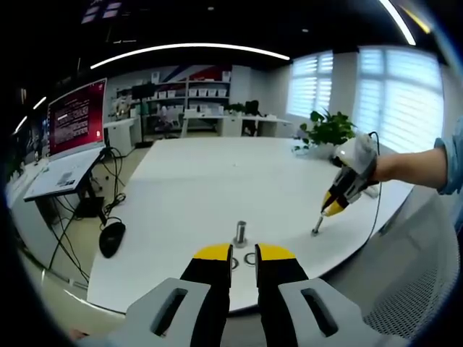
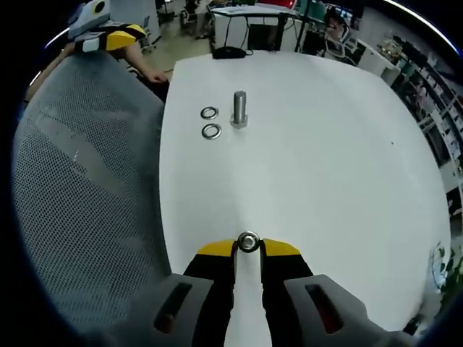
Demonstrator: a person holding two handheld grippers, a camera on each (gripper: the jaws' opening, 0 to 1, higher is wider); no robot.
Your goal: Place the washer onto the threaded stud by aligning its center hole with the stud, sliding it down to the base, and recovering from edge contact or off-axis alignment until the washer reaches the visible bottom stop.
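Here the right gripper (image 2: 248, 247) has its two yellow-tipped jaws pinched on one washer (image 2: 248, 241), held at the very tips just above the white table (image 2: 325, 159). In the left gripper view that same gripper (image 1: 327, 210) comes in from the right, tips angled down toward the table, with a small metal piece at its tips that is too small there to make out as the washer. A person's forearm and a blue sleeve (image 1: 452, 163) show behind it.

Farther out in the right gripper view, one threaded stud (image 2: 239, 108) stands upright on its hex base, well apart from the held washer. Just beside the stud lie two loose washers (image 2: 210, 122), flat on the table and close to each other, near the table's edge. That makes three washers counted: one held, two lying.

The left gripper (image 1: 244, 253) has its jaws nearly together with a narrow gap and nothing between them. Beyond its tips stands the stud (image 1: 240, 233), with the two loose washers partly hidden behind the jaw tips.

A grey mesh chair (image 2: 87, 181) sits beside the table. One monitor (image 1: 77, 116), one potted plant (image 1: 329, 130) and one computer mouse (image 1: 111, 237) sit beyond the table.
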